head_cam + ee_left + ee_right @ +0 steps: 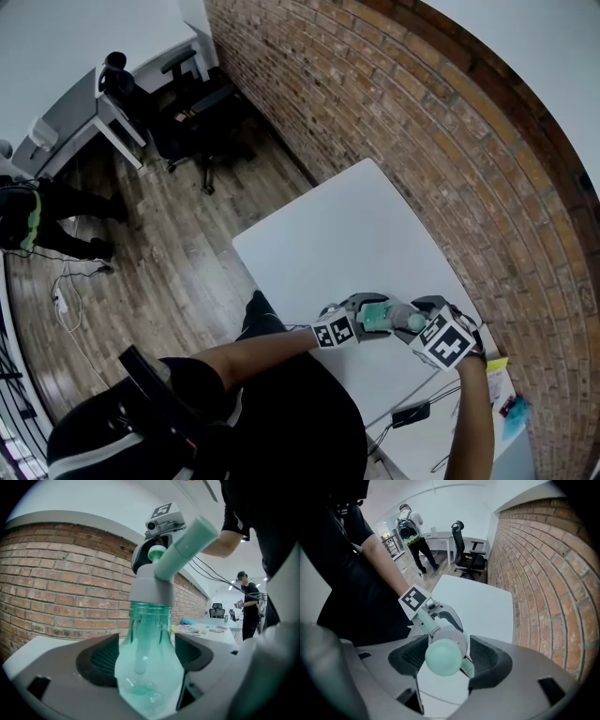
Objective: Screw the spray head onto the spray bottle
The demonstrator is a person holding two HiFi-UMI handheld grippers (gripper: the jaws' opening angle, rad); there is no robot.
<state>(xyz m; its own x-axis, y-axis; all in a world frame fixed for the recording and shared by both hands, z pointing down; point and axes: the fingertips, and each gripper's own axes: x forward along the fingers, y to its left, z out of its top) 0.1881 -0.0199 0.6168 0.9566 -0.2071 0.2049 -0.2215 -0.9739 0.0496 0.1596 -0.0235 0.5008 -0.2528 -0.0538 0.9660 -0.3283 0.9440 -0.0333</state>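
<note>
Left hand-held gripper (146, 660) is clenched on the green spray bottle (149, 634), body wedged between its pads, neck pointing out ahead. Right hand-held gripper (445, 656) grasps the spray head (442, 658) between its pads, seated on that neck, over the white bench (478, 606).

- The head view looks from above the person, steeply down onto the white table (347, 234) beside the brick wall (394, 103); both grippers show small and low in its frame
- The left gripper view rides on the left gripper (145, 659) and faces the wall roughly level, with the spray bottle (150, 620) very near and filling its middle
- The right gripper view rides on the right gripper (446, 657) and points down at the table, with the spray head (439, 663) end-on and close
- All three views share the bottle, table and wall; each gripper view also shows the other gripper beyond
</note>
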